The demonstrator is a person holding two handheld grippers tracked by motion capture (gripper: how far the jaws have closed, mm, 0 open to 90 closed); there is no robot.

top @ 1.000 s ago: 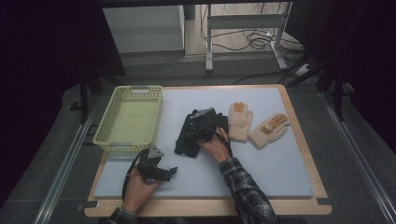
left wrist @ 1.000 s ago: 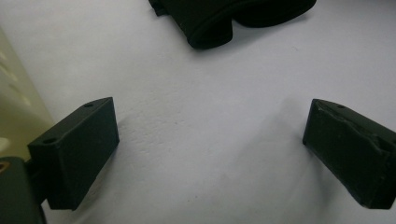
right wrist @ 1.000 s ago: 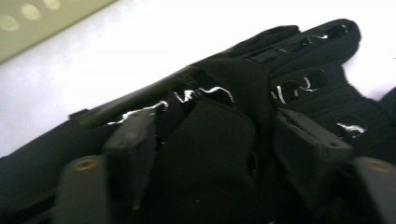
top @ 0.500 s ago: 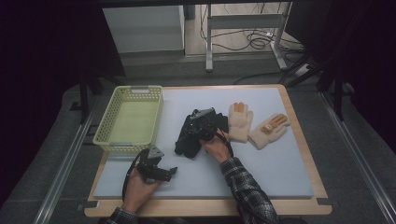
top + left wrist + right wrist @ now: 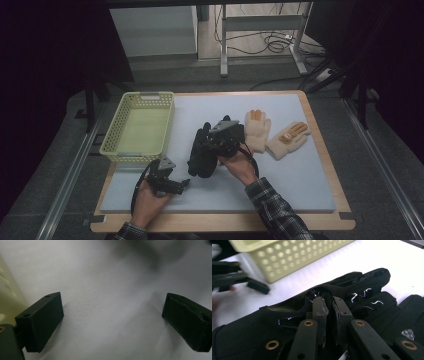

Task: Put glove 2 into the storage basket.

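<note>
A black glove [image 5: 201, 156] hangs over the middle of the pale mat, pinched by my right gripper [image 5: 220, 142]. In the right gripper view the jaws of the right gripper [image 5: 330, 306] stand nearly together, shut on a fold of the black glove [image 5: 244, 337]. A second black glove [image 5: 412, 315] lies just beside it. My left gripper [image 5: 182, 185] rests low on the mat near the front left. In the left gripper view the left gripper [image 5: 112, 312] is open wide with bare mat between its pads.
A pale yellow mesh basket [image 5: 137, 130] stands at the left of the mat [image 5: 300, 185], its wall [image 5: 7, 297] close beside my left gripper. Two beige gloves [image 5: 256, 130] [image 5: 287, 140] lie at the right of centre. The wooden table edge frames the mat.
My right gripper has shut on the black glove and risen a little, drawing the glove up and toward the near left. The left gripper has stayed put.
</note>
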